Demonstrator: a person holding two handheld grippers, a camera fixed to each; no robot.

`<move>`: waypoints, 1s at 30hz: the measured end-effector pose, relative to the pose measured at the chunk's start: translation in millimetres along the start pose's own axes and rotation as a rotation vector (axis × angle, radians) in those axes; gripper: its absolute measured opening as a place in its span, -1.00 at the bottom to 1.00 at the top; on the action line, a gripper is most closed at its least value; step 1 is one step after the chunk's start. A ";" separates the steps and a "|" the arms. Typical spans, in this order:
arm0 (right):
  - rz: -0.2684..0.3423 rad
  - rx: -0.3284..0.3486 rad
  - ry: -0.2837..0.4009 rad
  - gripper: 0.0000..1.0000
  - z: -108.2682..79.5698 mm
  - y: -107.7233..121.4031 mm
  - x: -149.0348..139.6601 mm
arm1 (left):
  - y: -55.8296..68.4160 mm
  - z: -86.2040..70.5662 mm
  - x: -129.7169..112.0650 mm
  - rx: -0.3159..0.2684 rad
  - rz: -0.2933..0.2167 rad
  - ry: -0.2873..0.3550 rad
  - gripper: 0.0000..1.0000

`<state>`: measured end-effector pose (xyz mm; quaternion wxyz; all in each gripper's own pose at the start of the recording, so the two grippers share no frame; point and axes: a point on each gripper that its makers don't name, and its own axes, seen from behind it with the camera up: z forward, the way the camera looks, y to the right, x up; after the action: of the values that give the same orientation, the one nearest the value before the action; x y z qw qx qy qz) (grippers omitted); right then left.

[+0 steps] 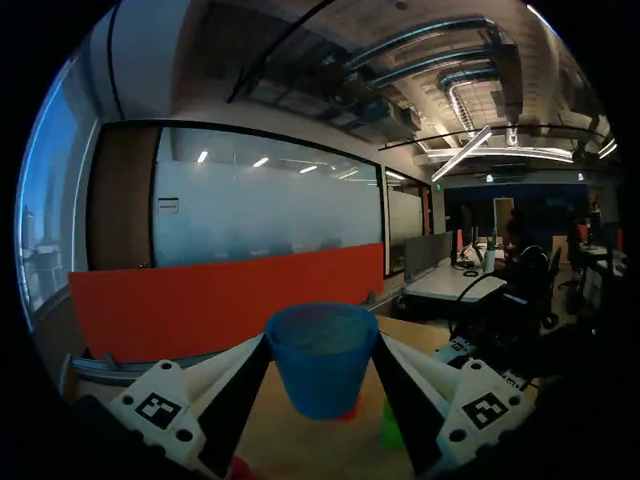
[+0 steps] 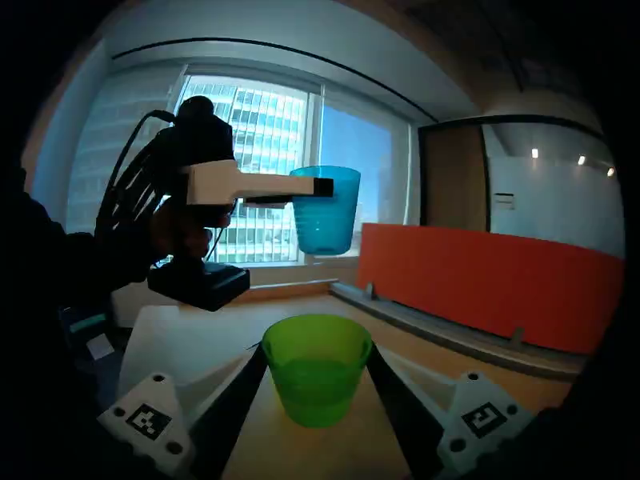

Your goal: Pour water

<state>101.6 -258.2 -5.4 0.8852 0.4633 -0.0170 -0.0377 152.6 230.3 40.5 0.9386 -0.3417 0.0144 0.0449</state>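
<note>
Left tongs (image 1: pixel 322 346) pinch the blue cup (image 1: pixel 320 380) upright between them; right tongs (image 2: pixel 317 358) pinch the green cup (image 2: pixel 317 388).

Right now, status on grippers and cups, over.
Left gripper shut on blue cup, raised, upright. Right gripper shut on green cup, lower down. No pour yet. Path between the cups looks open.

The lower cup (image 2: pixel 317 376) sits between the fingers (image 2: pixel 240 400) of the right gripper (image 2: pixel 318 356), desk (image 2: pixel 320 452) beneath. The upper cup (image 2: pixel 324 212), between the left gripper (image 1: pixel 322 352) fingers (image 1: pixel 240 392), hangs higher, beyond it.
</note>
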 end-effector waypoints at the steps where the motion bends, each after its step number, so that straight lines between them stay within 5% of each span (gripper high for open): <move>1: 0.000 -0.002 -0.001 0.80 -0.8 0.7 -0.1 | -1.0 -0.5 -1.7 0.002 0.000 -0.001 0.72; 11: 0.014 -0.039 -0.017 0.80 -18.3 13.2 -1.0 | -6.7 -7.8 -19.9 0.016 -0.012 -0.018 0.72; 30: 0.031 -0.098 -0.050 0.80 -50.2 32.9 -10.5 | 11.0 -20.1 -67.0 -0.005 -0.022 -0.062 0.72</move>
<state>96.1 -197.6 -7.0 0.9066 0.4181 -0.0445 -0.0363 85.0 220.8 22.0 0.9381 -0.3428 -0.0184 0.0454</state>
